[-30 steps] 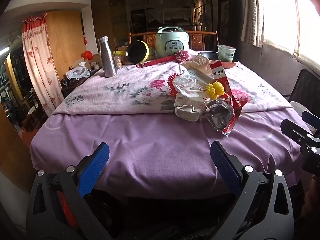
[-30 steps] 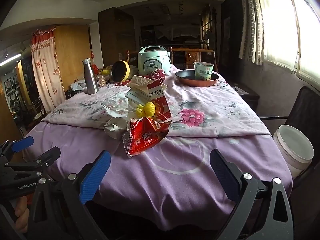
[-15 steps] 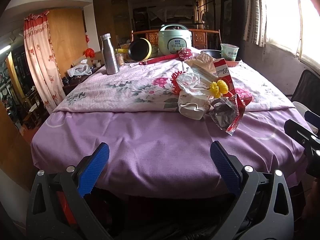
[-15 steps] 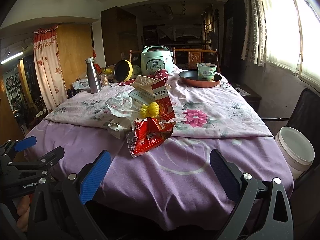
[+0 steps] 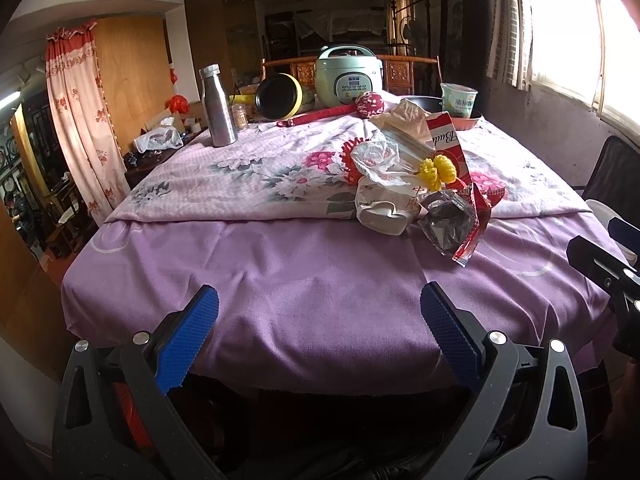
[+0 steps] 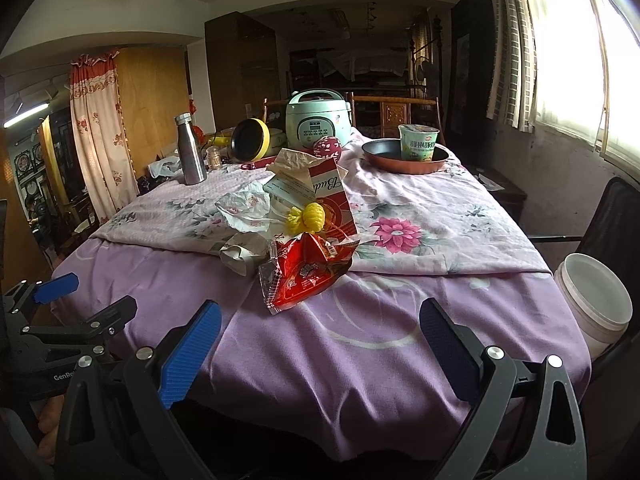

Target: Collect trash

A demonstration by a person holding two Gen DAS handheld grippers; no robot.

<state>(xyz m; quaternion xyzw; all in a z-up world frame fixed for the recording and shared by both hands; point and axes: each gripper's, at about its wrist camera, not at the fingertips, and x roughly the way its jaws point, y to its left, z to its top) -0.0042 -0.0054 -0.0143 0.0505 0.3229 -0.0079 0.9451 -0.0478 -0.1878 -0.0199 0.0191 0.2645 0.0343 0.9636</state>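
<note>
Although the task is to collect trash, nothing looks gathered yet: the whole heap of rubbish sits untouched on the table (image 6: 400, 344), near the middle of its front half, where the flowered top cloth ends and the plain purple cloth begins. In the heap a red snack wrapper (image 6: 304, 276) lies nearest the front edge, partly on the purple cloth; behind it stands a red-and-white carton (image 6: 328, 196) with a yellow knotted bit (image 6: 310, 218) against it, and toward the left edge lie crumpled white paper (image 6: 244, 208) and a squashed pale cup (image 5: 382, 212). A white bucket (image 6: 592, 304) stands off the table's right edge, beside a dark chair; I judge it the likely bin, though nothing in it can be seen. So every piece is left to pick up.

The left hand-held gripper (image 5: 320, 320) hangs before the front edge with its blue pads (image 5: 188, 336) spread wide, grasping nothing and touching nothing. The right hand-held gripper (image 6: 320, 328) is likewise spread wide and empty, held over the front edge, with the snack wrapper just ahead between its fingers' line and still apart from them. At the far edge, a rice cooker (image 6: 318, 120), steel bottle (image 6: 190, 154) and pan with a noodle cup (image 6: 418, 142) appear to be kept items, not trash.
</note>
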